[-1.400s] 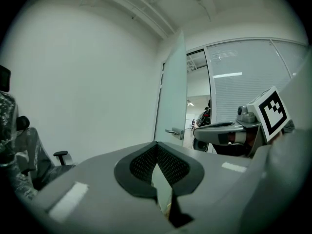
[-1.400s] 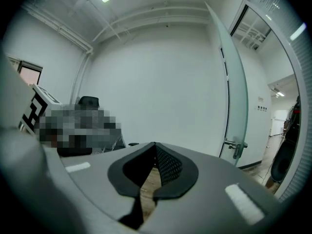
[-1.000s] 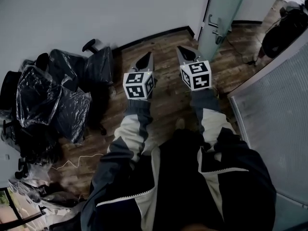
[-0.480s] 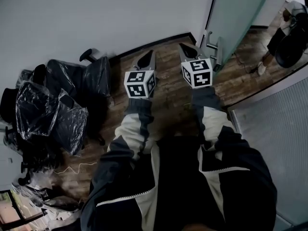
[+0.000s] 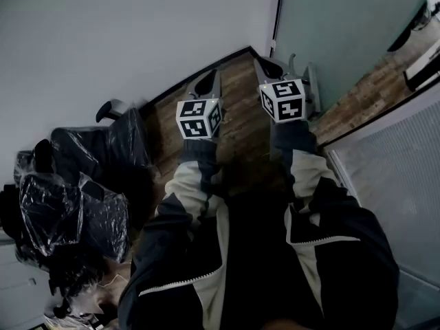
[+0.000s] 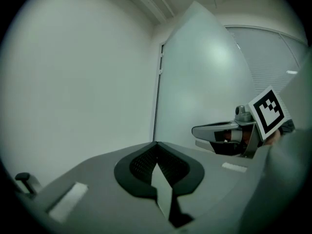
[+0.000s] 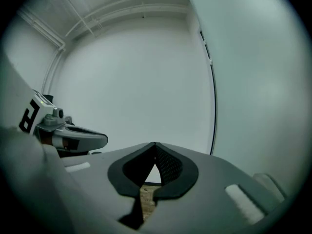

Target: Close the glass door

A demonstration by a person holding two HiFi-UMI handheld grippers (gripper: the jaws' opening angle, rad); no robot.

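Note:
The frosted glass door (image 5: pixel 344 26) fills the upper right of the head view, its metal handle (image 5: pixel 311 78) low on the panel. My right gripper (image 5: pixel 265 66) is shut and empty, its tip just left of the handle; whether it touches the door I cannot tell. My left gripper (image 5: pixel 207 81) is also shut and empty, beside it over the wooden floor. In the left gripper view the shut jaws (image 6: pixel 156 143) point at the door (image 6: pixel 204 77), with the right gripper (image 6: pixel 219 131) beside them. The right gripper view shows its shut jaws (image 7: pixel 154 144), the door (image 7: pixel 258 82) and the left gripper (image 7: pixel 78 138).
A white wall (image 5: pixel 103 40) with a black baseboard runs along the left and meets the door's edge. Office chairs wrapped in plastic (image 5: pixel 75 205) stand at the lower left. A ribbed glass partition (image 5: pixel 392 184) stands at the right. Wooden floor (image 5: pixel 237 126) lies below the grippers.
Both grippers have moved forward toward the door and wall corner. The door now looks much larger and nearer, and the wrapped chairs have slid toward the lower left of the view.

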